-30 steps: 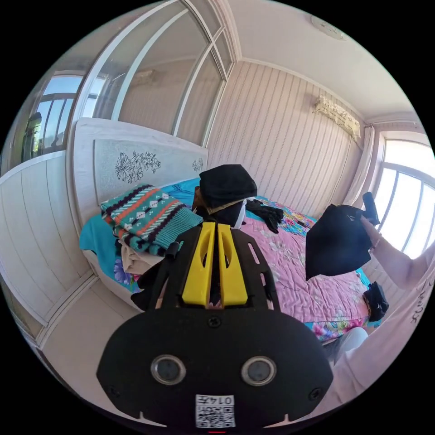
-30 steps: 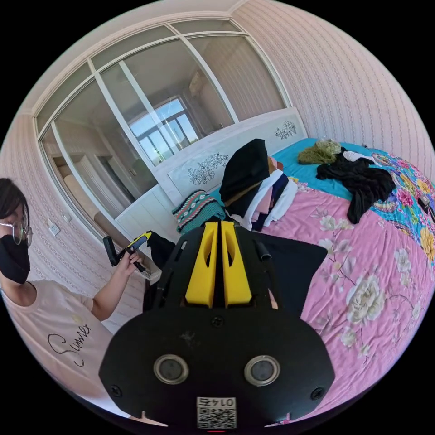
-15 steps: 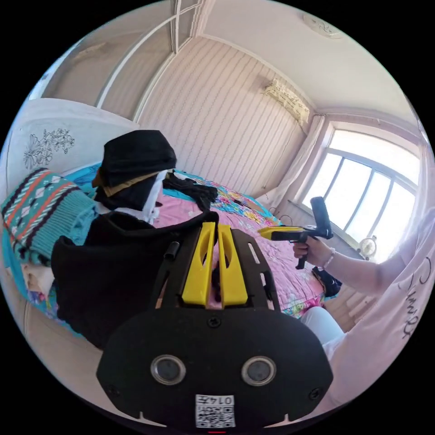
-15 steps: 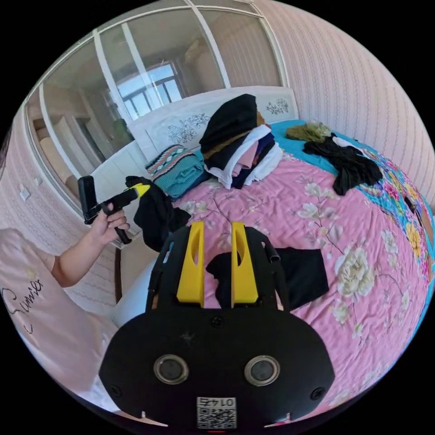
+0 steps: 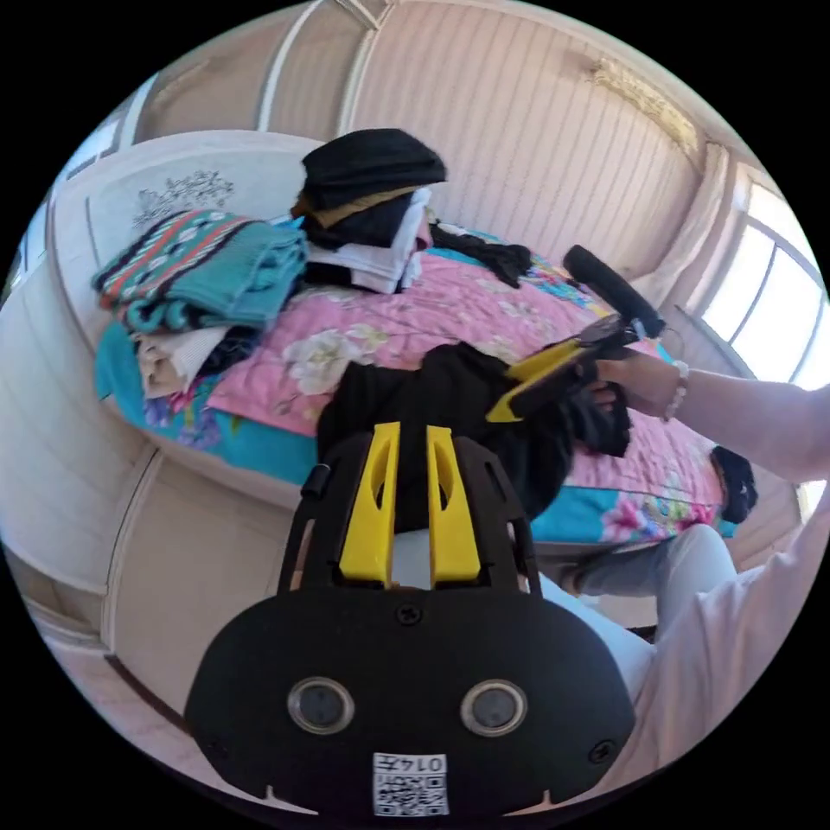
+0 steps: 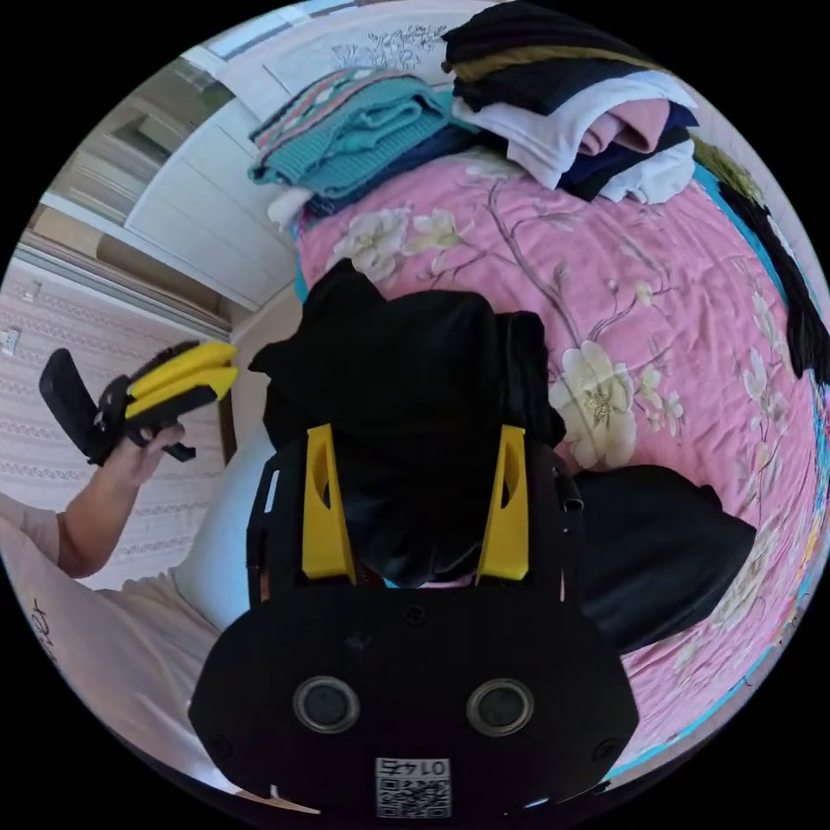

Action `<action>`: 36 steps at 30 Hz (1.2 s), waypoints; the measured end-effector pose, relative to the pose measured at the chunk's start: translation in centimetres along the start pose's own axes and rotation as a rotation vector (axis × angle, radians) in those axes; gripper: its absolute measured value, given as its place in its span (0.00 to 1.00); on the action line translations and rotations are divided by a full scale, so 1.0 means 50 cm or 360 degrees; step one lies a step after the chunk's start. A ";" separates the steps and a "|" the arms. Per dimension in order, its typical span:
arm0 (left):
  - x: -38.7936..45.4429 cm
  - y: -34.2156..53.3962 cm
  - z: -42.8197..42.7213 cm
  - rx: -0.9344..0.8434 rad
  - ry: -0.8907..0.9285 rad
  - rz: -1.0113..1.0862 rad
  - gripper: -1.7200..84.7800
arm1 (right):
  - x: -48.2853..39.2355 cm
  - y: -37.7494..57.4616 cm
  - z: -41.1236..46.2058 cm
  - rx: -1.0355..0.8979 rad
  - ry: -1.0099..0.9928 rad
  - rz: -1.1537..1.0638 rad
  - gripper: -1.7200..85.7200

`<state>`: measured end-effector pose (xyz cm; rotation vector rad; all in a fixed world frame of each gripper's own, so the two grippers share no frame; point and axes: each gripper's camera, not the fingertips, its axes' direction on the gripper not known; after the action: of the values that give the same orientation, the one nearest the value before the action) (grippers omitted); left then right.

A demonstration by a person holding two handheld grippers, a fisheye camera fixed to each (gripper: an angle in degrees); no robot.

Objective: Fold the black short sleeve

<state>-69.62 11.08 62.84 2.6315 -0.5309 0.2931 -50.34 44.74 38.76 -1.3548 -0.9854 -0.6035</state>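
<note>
The black short sleeve [image 6: 406,363] lies bunched on the pink flowered quilt [image 6: 622,285] at the bed's near edge. A black flap [image 6: 666,545] spreads out to one side of my jaws. My right gripper [image 6: 415,432] hovers right over it, jaws wide open, cloth showing between them but not pinched. In the left gripper view the same garment [image 5: 450,398] sits ahead, and the right gripper [image 5: 506,393] reaches over it in a hand. My left gripper [image 5: 412,432] is slightly open and holds nothing. It also appears off the bed's side as the left gripper [image 6: 220,367].
A tall stack of folded clothes [image 5: 372,207] [image 6: 571,112] and a teal patterned sweater pile [image 5: 207,259] [image 6: 363,121] stand by the white headboard [image 5: 173,181]. Loose dark clothes [image 5: 484,251] lie farther along the bed. A person's white-trousered leg [image 5: 596,622] is close to the bed edge.
The garment came down from the air onto the quilt. My right gripper opened wide and dropped over it. My left gripper let go of the cloth and pulled back off the bed's side.
</note>
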 end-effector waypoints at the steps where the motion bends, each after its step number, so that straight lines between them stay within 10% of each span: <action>1: -0.016 -0.002 0.014 -0.0044 -0.0061 -0.0067 0.13 | -0.006 -0.003 0.016 -0.0057 0.0048 -0.0010 0.27; 10: -0.010 -0.056 0.154 -0.0406 0.0247 -0.0203 0.07 | -0.105 0.012 0.008 -0.0265 0.0356 -0.0390 0.09; 20: -0.043 -0.230 -0.190 0.0763 -0.0131 -0.0137 0.07 | -0.249 -0.126 -0.443 0.0690 0.0146 -0.0782 0.10; 26: -0.140 -0.339 -0.137 0.0536 -0.0499 -0.0336 0.09 | -0.191 -0.236 -0.505 0.0503 0.0180 -0.0412 0.17; 36: 0.039 -0.175 0.020 0.0105 0.0037 -0.0017 0.09 | 0.115 0.471 -0.463 0.0497 0.0281 0.0290 0.16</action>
<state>-64.12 17.25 59.21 2.6903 -0.5078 0.3433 -22.41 27.08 33.08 -1.0797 -0.7674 -0.4044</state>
